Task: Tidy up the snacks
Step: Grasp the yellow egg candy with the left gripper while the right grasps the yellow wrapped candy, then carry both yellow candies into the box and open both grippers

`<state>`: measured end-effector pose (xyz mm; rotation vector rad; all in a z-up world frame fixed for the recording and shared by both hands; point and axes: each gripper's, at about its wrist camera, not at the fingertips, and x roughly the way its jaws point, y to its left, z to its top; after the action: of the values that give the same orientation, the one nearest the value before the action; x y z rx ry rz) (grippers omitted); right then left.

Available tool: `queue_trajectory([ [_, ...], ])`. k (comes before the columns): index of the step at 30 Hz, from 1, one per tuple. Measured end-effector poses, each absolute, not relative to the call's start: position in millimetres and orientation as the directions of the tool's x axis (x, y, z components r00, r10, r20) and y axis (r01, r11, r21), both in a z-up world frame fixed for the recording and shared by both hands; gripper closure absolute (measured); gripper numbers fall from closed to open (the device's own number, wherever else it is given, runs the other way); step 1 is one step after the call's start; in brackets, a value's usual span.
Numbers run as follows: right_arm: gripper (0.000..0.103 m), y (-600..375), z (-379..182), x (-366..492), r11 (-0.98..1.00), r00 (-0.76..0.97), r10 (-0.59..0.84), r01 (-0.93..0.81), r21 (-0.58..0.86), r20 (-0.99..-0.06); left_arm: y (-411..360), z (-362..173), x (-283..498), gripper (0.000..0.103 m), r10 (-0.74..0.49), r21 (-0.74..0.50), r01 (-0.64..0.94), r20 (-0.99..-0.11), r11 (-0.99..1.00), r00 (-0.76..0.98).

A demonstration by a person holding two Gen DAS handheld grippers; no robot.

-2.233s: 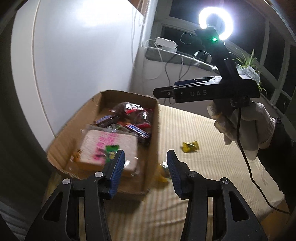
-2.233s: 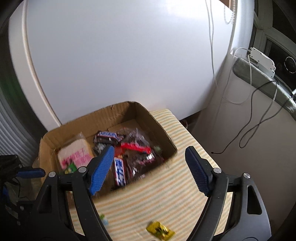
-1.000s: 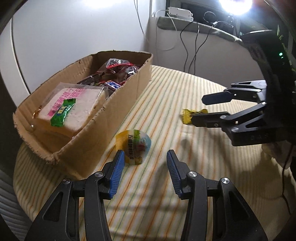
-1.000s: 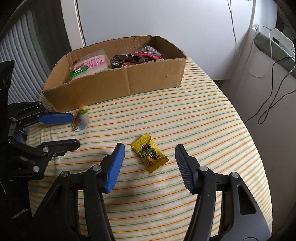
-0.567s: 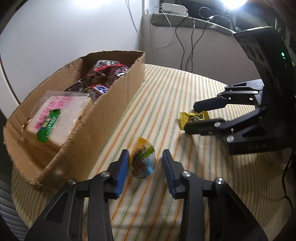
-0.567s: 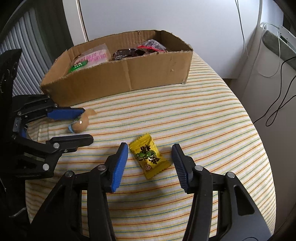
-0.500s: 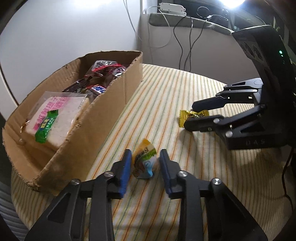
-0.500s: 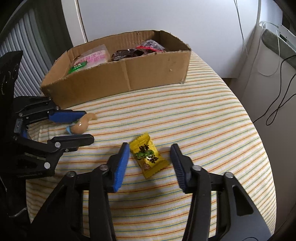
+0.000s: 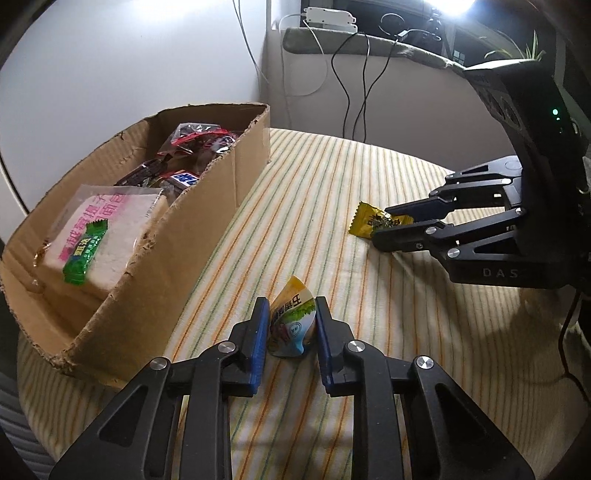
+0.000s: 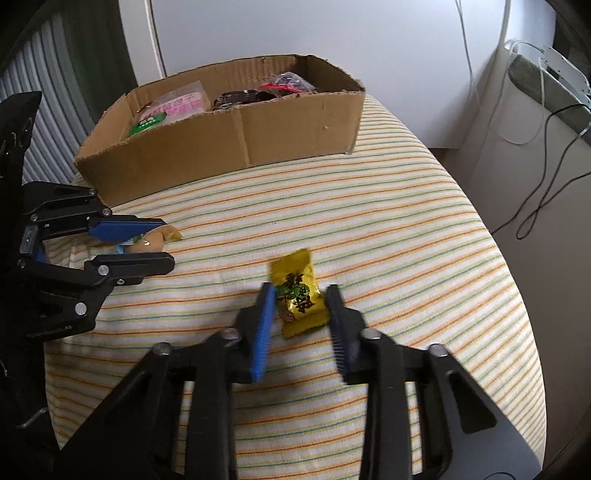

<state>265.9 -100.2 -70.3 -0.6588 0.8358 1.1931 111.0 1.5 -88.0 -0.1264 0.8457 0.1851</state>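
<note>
A small jelly cup (image 9: 291, 325) with a yellow, green and blue lid stands on edge on the striped tablecloth (image 9: 332, 166). My left gripper (image 9: 291, 304) is closing, and both blue pads press on the cup's sides. A yellow candy wrapper (image 10: 291, 269) lies further right on the cloth. My right gripper (image 10: 300, 288) is closing on it, with the wrapper pinched between the pads. The left wrist view shows the right gripper (image 9: 380, 227) with the candy (image 9: 364, 221) sticking out of its tips. The cardboard box (image 10: 295, 125) of snacks stands behind both.
The box (image 9: 207, 206) holds a pink-and-white pack (image 9: 99, 229), chocolate bars (image 9: 181, 177) and a clear bag. The round table drops off on the right toward a white wall, dangling cables (image 10: 546, 184) and a ledge with a white power unit (image 9: 328, 16).
Both grippers have closed from wide apart onto their snacks. The jelly cup has tipped up on edge between the left pads. The hands have hardly shifted.
</note>
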Motion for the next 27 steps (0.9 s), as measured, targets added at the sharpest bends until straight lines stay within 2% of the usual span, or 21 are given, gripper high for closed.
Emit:
queue_trajectory([
  [7, 0.081, -108.1, -63.2, 261.7, 0.318, 0.185, 0.511, -0.948, -0.016, -0.840, 1.1, -78.1, 102.1, 0.081, 0.054, -0.082, -0.166, -0.731, 0.983, 0.680],
  [19, 0.081, -105.7, -13.2, 240.8, 0.432, 0.301, 0.526, -0.900, -0.055, -0.795, 32.1, -40.8, 67.8, 0.081, -0.015, -0.147, -0.104, -0.643, 0.984, 0.766],
  [27, 0.081, -80.7, 17.0, 224.0, 0.469, 0.342, 0.551, -0.881, -0.056, -0.762, 71.6, -20.8, 53.2, 0.081, -0.007, -0.138, -0.094, -0.596, 0.986, 0.803],
])
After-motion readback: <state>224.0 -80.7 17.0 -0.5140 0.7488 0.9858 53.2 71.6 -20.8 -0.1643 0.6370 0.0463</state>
